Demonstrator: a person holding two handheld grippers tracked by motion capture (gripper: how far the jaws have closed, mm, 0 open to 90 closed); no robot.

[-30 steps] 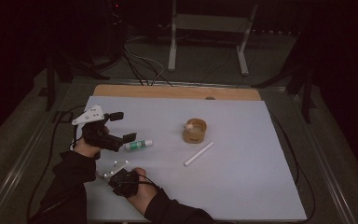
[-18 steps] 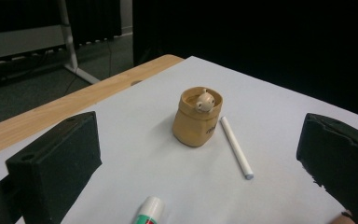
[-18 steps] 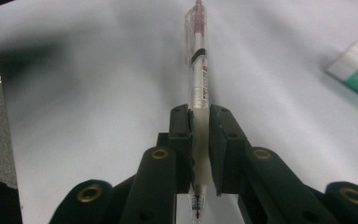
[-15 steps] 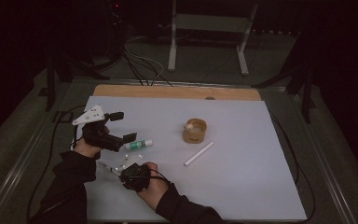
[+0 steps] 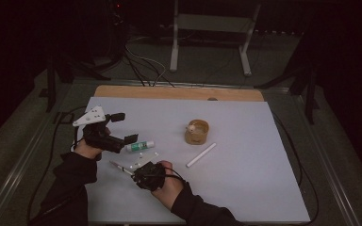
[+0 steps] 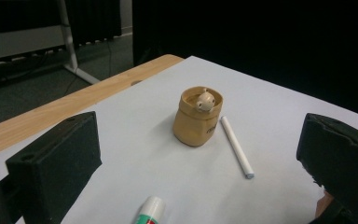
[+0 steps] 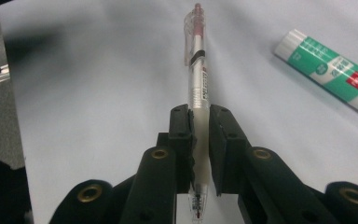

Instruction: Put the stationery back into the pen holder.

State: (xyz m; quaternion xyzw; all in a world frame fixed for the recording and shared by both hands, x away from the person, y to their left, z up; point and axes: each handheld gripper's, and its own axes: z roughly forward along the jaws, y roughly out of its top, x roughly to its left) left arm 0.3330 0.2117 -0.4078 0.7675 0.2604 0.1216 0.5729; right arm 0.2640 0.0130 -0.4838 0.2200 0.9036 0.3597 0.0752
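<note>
My right gripper (image 7: pixel 199 122) is shut on a clear pen (image 7: pixel 198 70) with a red tip, which lies along the white sheet and sticks out past the jaws. From above, that gripper (image 5: pixel 139 171) sits near the front left of the sheet, the pen (image 5: pixel 119 166) pointing left. My left gripper (image 5: pixel 125 128) hovers just behind it, open and holding nothing. A green-and-white glue stick (image 5: pixel 140 146) lies between the two grippers. In the left gripper view its wide-apart pads (image 6: pixel 56 163) frame a wooden cup (image 6: pixel 196 119) and a white stick (image 6: pixel 236 145).
The wooden cup (image 5: pixel 197 132) holds a small pale figure and stands mid-sheet, the white stick (image 5: pixel 201 155) just in front of it. Small white bits (image 5: pixel 143 155) lie near the glue stick (image 7: pixel 328 72). A wooden table edge (image 5: pixel 179 92) runs along the back.
My right hand and gripper have shifted to the right along the front of the sheet. The left gripper has stayed where it was.
</note>
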